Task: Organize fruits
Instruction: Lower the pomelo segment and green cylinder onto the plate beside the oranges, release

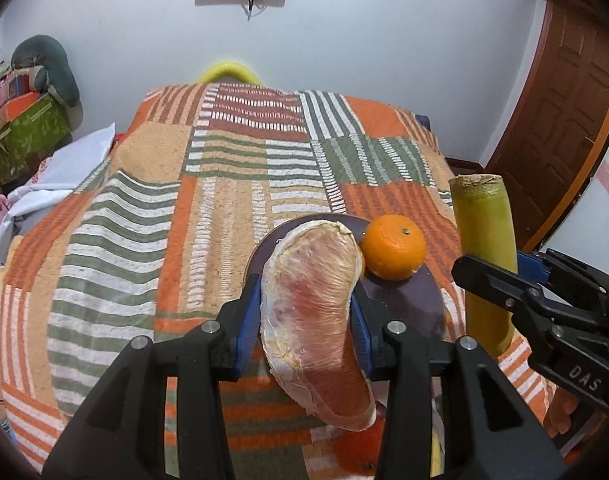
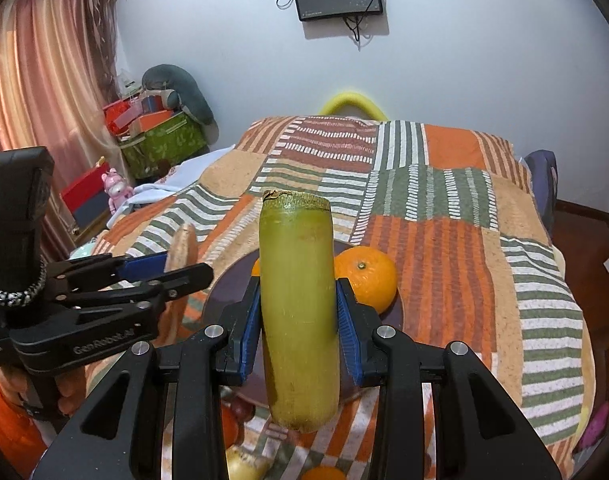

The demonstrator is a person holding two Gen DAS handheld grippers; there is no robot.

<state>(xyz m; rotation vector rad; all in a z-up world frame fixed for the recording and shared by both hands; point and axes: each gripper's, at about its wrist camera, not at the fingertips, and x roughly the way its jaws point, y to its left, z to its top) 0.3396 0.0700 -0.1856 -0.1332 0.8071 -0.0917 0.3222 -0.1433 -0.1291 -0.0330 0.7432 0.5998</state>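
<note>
- Your left hand-held gripper (image 1: 306,320) is clamped on a plastic-wrapped pomelo wedge (image 1: 314,312), blue pads pressing both its sides, and holds it raised over the near left rim of the dark plate (image 1: 404,300).
- Your right hand-held gripper (image 2: 298,324) is clamped on a green sugarcane piece (image 2: 298,300), held upright above the plate's near edge.
- An orange (image 1: 394,246) sits on the plate, just beside the wedge's far end.
- The plate rests on the bed's patchwork quilt (image 1: 164,208), toward the near right part of the bed.
- More orange fruit (image 2: 324,473) lies on the quilt at the near edge, partly hidden.
</note>
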